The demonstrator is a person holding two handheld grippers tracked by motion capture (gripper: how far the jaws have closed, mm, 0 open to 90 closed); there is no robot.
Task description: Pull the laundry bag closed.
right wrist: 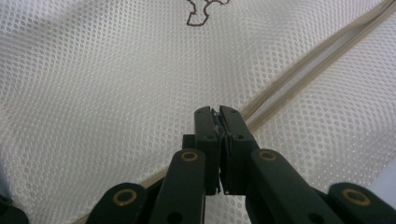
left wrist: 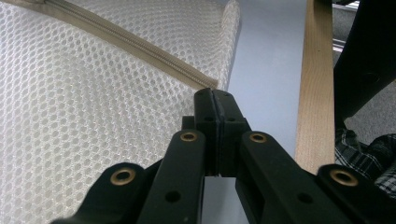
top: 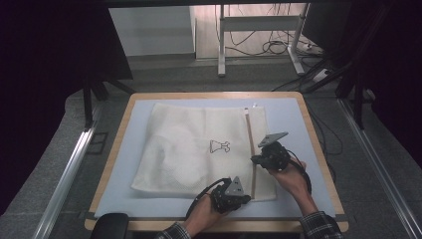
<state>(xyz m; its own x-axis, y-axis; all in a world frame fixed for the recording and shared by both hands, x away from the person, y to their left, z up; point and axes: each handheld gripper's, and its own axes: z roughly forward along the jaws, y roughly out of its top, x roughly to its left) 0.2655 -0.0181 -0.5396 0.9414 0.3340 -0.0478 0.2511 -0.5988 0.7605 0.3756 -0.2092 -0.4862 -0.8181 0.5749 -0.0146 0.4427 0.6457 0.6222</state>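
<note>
1. A white mesh bag point(top: 199, 149) lies flat on the bench point(top: 288, 112), with a tan zipper point(top: 250, 149) running down the side nearer the right hand, from the far edge to the near edge.

2. The left claw point(top: 245, 198) sits at the near end of that zipper. In the left gripper view its jaws are pressed together with the zipper's end point(left wrist: 205, 84) right at their tips; it looks pinched onto the tape there, though I cannot see fabric between the jaws.

3. The right claw point(top: 255, 160) is farther up the same line, about midway along the zipper. In the right gripper view the jaws meet with a small metal-looking bit between them, likely the zipper pull, and the zipper point(right wrist: 317, 60) runs off ahead and to that claw's right.

4. The printed motif point(top: 219, 146) lies just to the left of the right claw, out of the way.

5. What matters next, I'd judge: the zipper's long axis runs straight from the left claw through the right claw and on toward the far edge. The left claw anchors the near end; the right claw is the one placed to travel along the line.
</note>
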